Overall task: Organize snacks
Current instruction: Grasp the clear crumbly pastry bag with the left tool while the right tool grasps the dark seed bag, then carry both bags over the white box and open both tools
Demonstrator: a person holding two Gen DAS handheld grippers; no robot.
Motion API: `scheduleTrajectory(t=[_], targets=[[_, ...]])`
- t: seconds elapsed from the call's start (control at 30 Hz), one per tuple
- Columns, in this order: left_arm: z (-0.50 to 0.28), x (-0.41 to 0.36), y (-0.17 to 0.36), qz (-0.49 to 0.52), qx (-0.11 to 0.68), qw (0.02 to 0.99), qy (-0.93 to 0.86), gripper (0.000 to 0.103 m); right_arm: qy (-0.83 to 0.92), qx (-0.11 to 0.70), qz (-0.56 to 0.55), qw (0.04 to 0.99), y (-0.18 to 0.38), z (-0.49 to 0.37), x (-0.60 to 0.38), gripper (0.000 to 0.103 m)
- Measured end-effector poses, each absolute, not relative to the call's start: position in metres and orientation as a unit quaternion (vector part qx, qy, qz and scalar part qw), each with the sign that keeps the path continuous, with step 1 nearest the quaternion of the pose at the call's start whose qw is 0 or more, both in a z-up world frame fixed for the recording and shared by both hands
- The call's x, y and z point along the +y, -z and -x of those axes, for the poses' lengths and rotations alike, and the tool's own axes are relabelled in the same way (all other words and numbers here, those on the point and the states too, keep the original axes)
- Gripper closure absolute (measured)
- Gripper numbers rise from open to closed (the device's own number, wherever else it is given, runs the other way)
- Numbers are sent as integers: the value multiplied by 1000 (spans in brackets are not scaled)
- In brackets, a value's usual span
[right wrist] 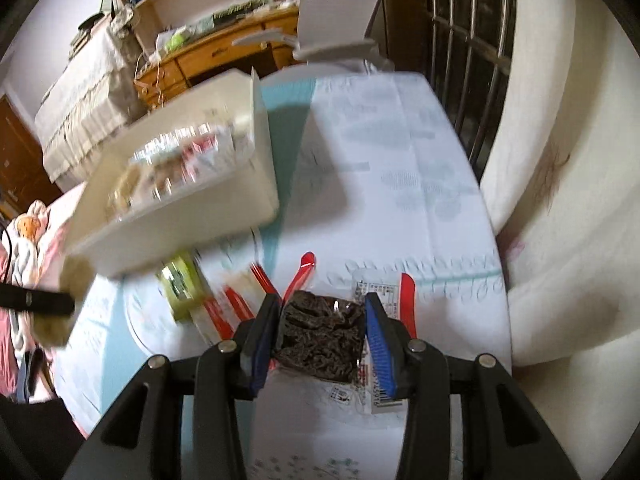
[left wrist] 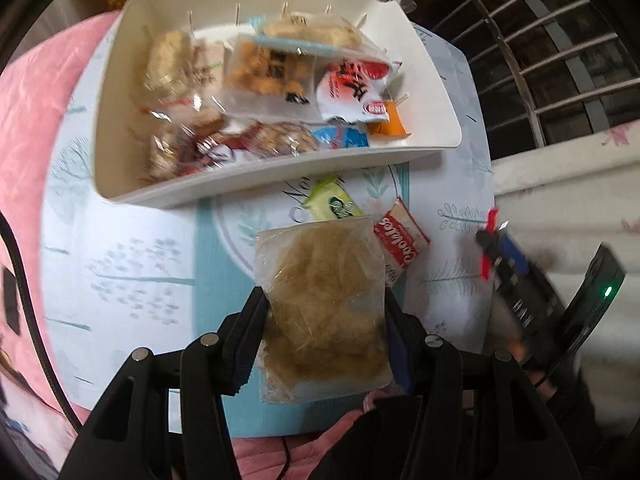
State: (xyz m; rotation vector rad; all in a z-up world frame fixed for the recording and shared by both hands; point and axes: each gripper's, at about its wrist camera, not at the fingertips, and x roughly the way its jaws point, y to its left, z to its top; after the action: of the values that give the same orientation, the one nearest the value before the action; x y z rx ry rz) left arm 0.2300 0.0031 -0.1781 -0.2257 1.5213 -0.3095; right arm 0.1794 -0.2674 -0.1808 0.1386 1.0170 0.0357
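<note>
Most snacks already sit in the white bin (left wrist: 440,92), while the left gripper (left wrist: 324,320) pinches a clear pale-snack packet (left wrist: 320,300), the right gripper (right wrist: 322,320) clamps a dark one (right wrist: 320,336), and a green packet (left wrist: 332,204) and what looks like a cookie packet (left wrist: 402,236) wait on the table (left wrist: 120,264).

We hold both tongs angled steeply downward. Our left tongs (left wrist: 326,320) clamp a clear packet of pale snack (left wrist: 320,300) between their fingers (left wrist: 250,340). Our right tongs (right wrist: 322,330) grip a dark snack pack (right wrist: 320,330), blue pads (right wrist: 378,344) pressed against its sides.
</note>
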Motion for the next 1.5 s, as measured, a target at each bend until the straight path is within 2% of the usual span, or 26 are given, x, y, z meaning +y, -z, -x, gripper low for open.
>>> scheduleTrajectory(t=[0.37,0.67,0.7,0.73,0.77,0.8,1.03,1.5], targets=[[-268,65,127,76,646,737,182,50,-22,422,-59,904,116,-224,-192,61],[-312,99,114,81,606,763,208,49,-39,395,-57,916,95,-251,-131,60],[-315,101,114,85,600,766,214,48,-41,393,-59,917,94,-255,-124,60],[-317,103,115,89,595,768,219,38,-43,392,-61,917,94,-257,-119,57],[-320,105,116,92,591,770,222,21,-43,392,-62,917,95,-260,-115,57],[-321,107,118,94,588,772,223,19,-43,393,-61,916,96,-263,-111,57],[-318,112,123,82,585,767,250,19,6,396,-58,916,103,-260,-107,45],[-282,103,130,86,575,753,308,19,68,427,-79,898,115,-215,-123,44]])
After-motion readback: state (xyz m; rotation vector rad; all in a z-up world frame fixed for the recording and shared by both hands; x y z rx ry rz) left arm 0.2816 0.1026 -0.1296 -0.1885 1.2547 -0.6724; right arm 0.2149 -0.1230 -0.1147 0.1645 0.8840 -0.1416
